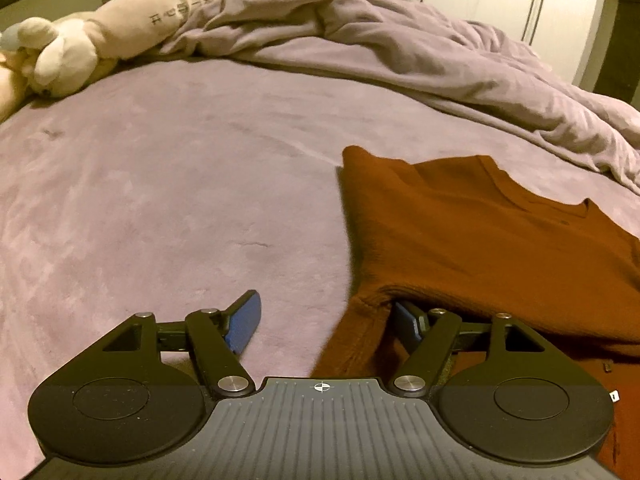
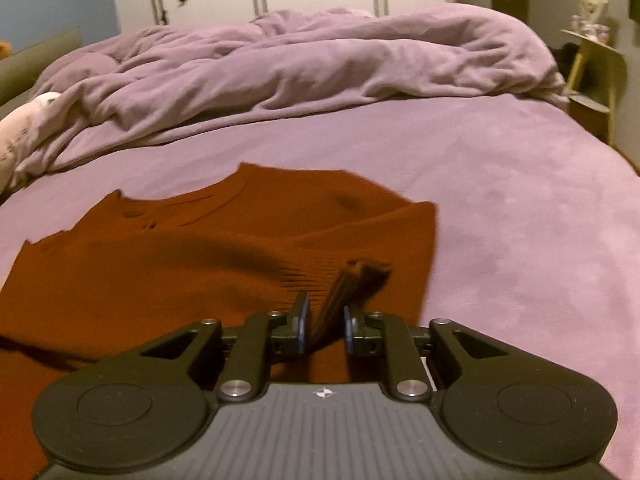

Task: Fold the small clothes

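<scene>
Rust-brown sweater (image 2: pixel 224 256) lies flat on the purple bed (image 2: pixel 520 208), lower left of your right view. Your right gripper (image 2: pixel 324 322) has its jaws barely apart around a ribbed fold, pads not clearly pressing. Left gripper (image 1: pixel 326 318) jaws are spread wide, one finger tucked under the sweater's edge.

A rust-brown knit sweater (image 2: pixel 208 264) lies partly folded on the bed, filling the lower left of the right view; its ribbed edge stands up at lower centre.
</scene>
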A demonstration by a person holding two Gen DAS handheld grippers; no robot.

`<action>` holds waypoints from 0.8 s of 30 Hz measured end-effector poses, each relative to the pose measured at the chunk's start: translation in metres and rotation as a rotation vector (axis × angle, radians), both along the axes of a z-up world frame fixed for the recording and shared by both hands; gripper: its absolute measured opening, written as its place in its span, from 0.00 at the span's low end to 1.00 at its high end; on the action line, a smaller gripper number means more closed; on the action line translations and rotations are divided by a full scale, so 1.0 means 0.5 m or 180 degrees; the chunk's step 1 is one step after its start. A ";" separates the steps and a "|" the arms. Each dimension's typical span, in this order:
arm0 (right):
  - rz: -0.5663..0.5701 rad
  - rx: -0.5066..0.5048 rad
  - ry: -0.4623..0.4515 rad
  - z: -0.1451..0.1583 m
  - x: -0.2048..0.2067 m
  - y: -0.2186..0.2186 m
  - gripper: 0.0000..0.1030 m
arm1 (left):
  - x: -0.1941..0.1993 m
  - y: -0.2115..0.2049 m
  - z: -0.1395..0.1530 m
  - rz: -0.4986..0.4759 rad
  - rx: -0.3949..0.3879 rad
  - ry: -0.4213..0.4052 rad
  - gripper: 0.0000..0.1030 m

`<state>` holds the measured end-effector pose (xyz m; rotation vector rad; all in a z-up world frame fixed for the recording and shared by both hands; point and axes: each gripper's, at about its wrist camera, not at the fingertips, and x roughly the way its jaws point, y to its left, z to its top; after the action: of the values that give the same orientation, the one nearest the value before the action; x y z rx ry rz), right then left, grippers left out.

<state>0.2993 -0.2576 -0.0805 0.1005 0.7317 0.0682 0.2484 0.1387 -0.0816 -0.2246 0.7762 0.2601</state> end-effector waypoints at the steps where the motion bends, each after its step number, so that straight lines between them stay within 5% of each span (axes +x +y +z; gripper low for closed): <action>1: 0.0049 -0.0055 -0.0014 -0.005 0.002 0.006 0.11 | 0.001 0.001 -0.002 0.0012 0.0017 0.0010 0.74; 6: -0.0111 -0.0185 0.0007 -0.001 0.010 0.001 0.09 | -0.007 0.011 0.002 -0.0111 0.0074 0.0070 0.83; 9: -0.0348 -0.0430 -0.0041 0.015 -0.001 -0.006 0.26 | -0.030 0.026 0.022 -0.0165 0.0196 0.0172 0.84; 12: -0.0475 -0.0607 -0.0227 0.036 -0.017 -0.006 0.29 | -0.050 0.027 0.063 -0.0120 0.0178 0.0031 0.84; 18: 0.0277 -0.0364 -0.0248 0.042 0.019 0.112 0.28 | 0.015 -0.065 0.127 -0.0434 0.0103 -0.0498 0.88; 24: 0.0587 -0.0406 -0.0039 -0.004 0.092 0.198 0.19 | 0.155 -0.153 0.042 -0.0784 -0.0114 -0.0142 0.81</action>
<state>0.3454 -0.1588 -0.0823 -0.0894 0.7297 0.1974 0.3258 0.0622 -0.0608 -0.1659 0.7567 0.0083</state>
